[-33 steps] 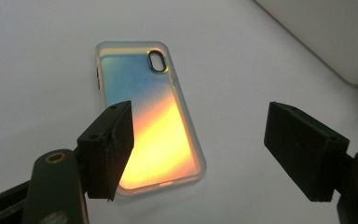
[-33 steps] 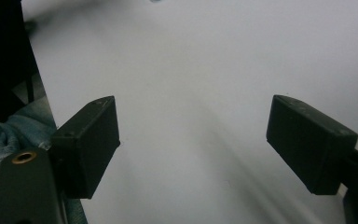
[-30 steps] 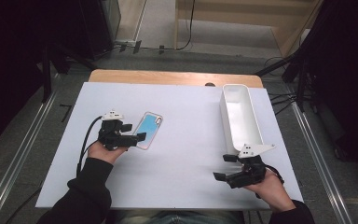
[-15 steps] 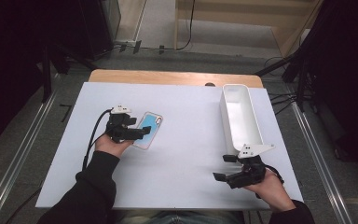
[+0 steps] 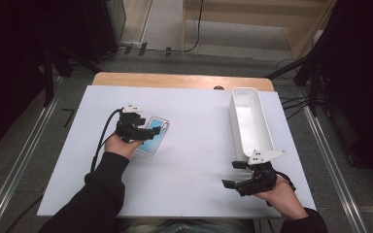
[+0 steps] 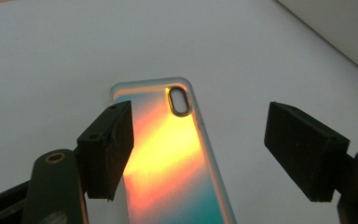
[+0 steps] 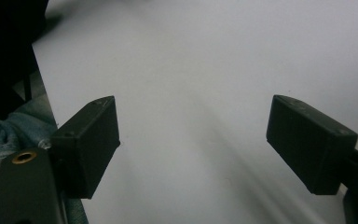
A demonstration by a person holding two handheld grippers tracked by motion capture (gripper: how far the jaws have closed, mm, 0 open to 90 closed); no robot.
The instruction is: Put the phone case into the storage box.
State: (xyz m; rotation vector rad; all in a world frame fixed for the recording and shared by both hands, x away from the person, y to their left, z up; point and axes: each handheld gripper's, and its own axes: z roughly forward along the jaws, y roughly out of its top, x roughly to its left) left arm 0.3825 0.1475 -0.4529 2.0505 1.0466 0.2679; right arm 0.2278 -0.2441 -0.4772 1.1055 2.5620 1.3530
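Note:
A phone case (image 5: 154,137) with a shiny teal and orange back lies flat on the white table (image 5: 199,145), left of centre. My left gripper (image 5: 143,132) hovers over its near end, jaws open. In the left gripper view the case (image 6: 168,154) runs up between the two pads, with the left pad (image 6: 107,147) over its left edge and the right pad well clear of it; I cannot tell whether the left pad touches it. My right gripper (image 5: 232,174) rests near the front right of the table, open, with nothing between its jaws (image 7: 193,144).
A long white bin (image 5: 234,116) stands at the right side of the table, just beyond the right gripper. A wooden strip (image 5: 182,80) runs along the table's far edge. The person's trouser leg (image 7: 0,126) shows past the front edge.
My left hand has moved right and slightly away from the person, bringing its open jaws over the phone case. The case and the right gripper have not moved.

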